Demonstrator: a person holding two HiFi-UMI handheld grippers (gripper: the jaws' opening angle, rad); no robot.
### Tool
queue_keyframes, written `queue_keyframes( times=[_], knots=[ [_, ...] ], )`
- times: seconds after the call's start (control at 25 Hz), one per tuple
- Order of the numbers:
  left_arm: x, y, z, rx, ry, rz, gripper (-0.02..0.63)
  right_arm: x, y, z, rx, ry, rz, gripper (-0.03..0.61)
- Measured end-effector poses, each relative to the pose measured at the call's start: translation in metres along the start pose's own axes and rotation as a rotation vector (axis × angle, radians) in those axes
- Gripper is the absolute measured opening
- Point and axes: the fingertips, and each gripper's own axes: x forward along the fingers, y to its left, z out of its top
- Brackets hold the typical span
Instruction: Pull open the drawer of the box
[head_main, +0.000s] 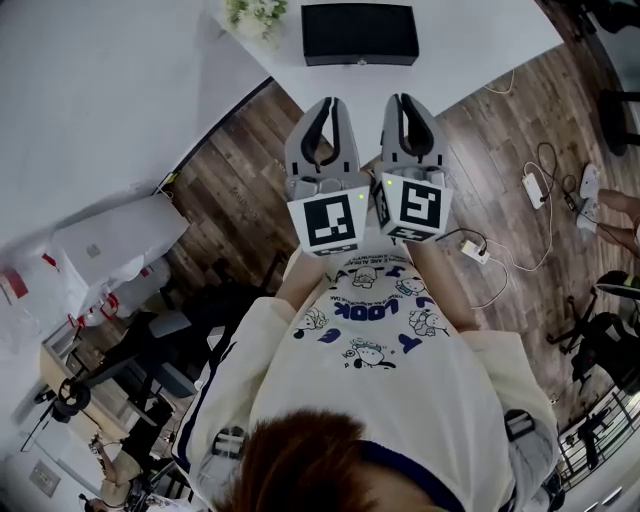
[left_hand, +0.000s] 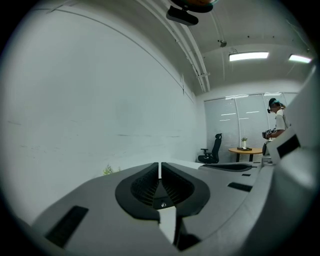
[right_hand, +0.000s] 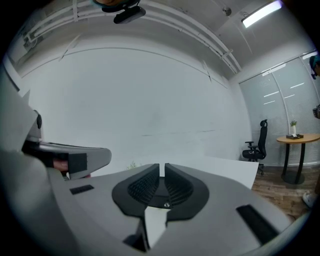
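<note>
Currently both tools are held side by side close to the person's chest, above the wooden floor (head_main: 250, 170), just short of the near edge of the white table (head_main: 470, 30). The left gripper (head_main: 325, 108) has its jaws pressed together, only a thin slit between them and nothing in it. The right gripper (head_main: 405, 102) is likewise closed and empty. The black box (head_main: 360, 32) sits on the table, apart from both grippers, straight ahead of them, its drawer looking shut. A small plant (head_main: 255, 15) stands just left of the box.
</note>
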Motion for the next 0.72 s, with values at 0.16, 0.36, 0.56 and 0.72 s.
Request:
queue_keyframes(
  times=[0.16, 0.36, 0.56, 0.72],
  knots=[
    [0.009, 0.004, -0.004, 0.002, 0.020, -0.011, 0.028, 0.010, -0.001, -0.002, 0.009, 0.009, -0.008, 0.046],
    [0.021, 0.004, -0.013, 0.005, 0.045, -0.016, 0.029, 0.022, -0.006, -0.008, 0.011, 0.035, -0.008, 0.046],
    [0.033, 0.006, -0.014, -0.005, 0.053, -0.013, 0.028, 0.034, -0.003, -0.008, 0.016, 0.051, 0.013, 0.046],
    [0.043, 0.009, -0.018, -0.009, 0.065, 0.008, 0.028, 0.045, -0.005, -0.012, 0.017, 0.072, 0.035, 0.046]
  ],
)
